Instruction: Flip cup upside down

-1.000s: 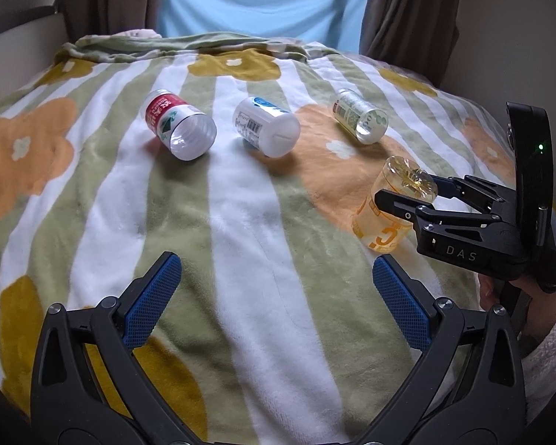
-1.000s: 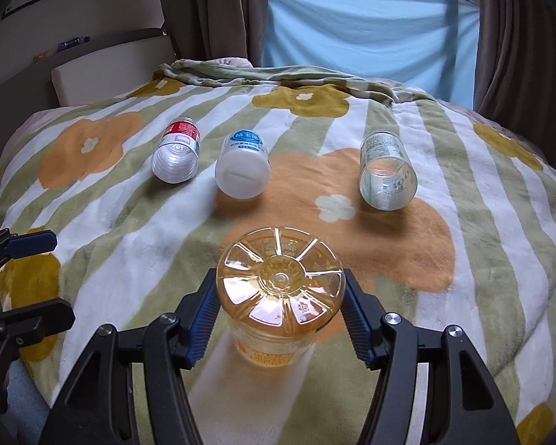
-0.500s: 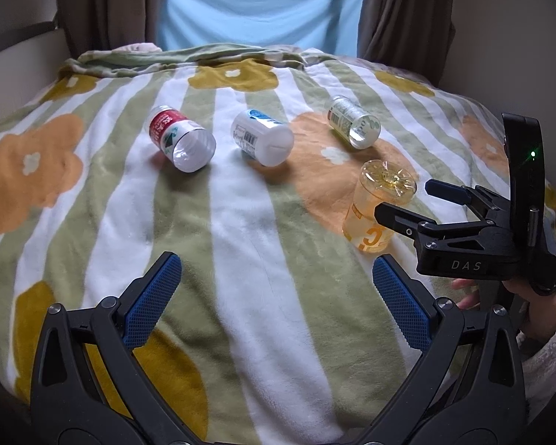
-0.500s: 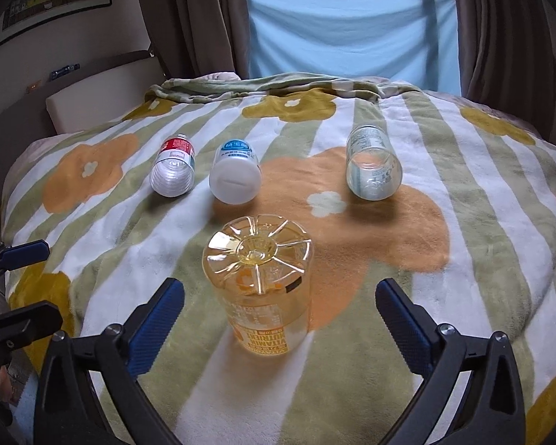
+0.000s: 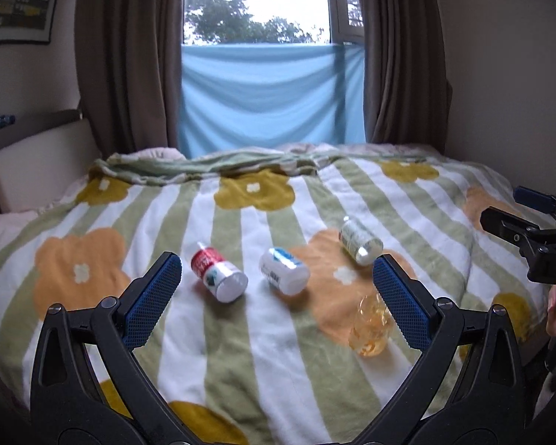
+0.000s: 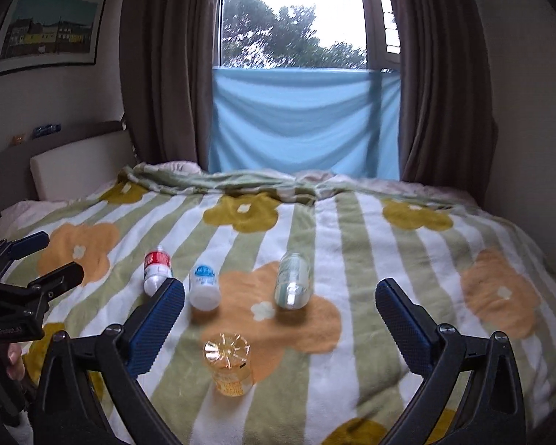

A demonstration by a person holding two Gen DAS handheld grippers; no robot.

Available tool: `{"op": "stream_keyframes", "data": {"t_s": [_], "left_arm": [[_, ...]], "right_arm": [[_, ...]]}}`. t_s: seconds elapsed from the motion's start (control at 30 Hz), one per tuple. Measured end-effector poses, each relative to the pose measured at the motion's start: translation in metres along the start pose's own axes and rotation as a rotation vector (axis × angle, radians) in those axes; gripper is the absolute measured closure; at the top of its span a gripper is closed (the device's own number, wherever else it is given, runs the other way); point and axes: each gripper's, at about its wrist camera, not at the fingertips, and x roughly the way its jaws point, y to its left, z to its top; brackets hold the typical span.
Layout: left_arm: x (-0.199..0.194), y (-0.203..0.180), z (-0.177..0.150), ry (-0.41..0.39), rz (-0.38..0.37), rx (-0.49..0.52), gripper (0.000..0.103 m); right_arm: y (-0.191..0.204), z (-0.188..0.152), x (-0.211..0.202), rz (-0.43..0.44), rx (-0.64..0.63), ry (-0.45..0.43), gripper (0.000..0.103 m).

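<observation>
Amber cup (image 6: pixel 229 363) stands inverted on the bed (image 6: pixel 352 259); both grippers' jaws wide and empty, best withdrawn without nudging it.

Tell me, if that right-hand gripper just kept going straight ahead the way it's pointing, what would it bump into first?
Probably the blanket, just beyond the orange cup. The open right gripper looks slightly down at the bed; the clear bottle lies near that line, though depth is hard to judge.
</observation>
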Motion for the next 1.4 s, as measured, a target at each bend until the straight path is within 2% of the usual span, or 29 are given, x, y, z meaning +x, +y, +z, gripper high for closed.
{"op": "stream_keyframes", "data": {"t_s": [0.1,0.33,0.43,0.57,1.4], "left_arm": [[-0.02,-0.001,0.011,-0.062,0.004,-0.033,0.0],[-0.057,-0.006,0.0,-0.136,0.044,-0.078,0.0],[-0.062,-0.006,-0.006,-0.141,0.043,-0.1,0.0],[-0.065,-0.009,-0.008,-0.143,0.058,-0.082,0.0],[-0.065,-0.009,-0.014,-0.137,0.069,-0.077,0.0]], "right_arm": [[0.003,0.01,-0.026,-0.067,0.005,-0.075,0.0],[0.002,-0.006,-0.049,-0.083,0.074,-0.117,0.0],[0.011,-0.014,-0.053,-0.098,0.037,-0.125,0.0],[0.018,-0.015,-0.058,-0.102,0.014,-0.14,0.0],[0.015,-0.014,-0.064,-0.115,0.027,-0.145,0.0]]}}
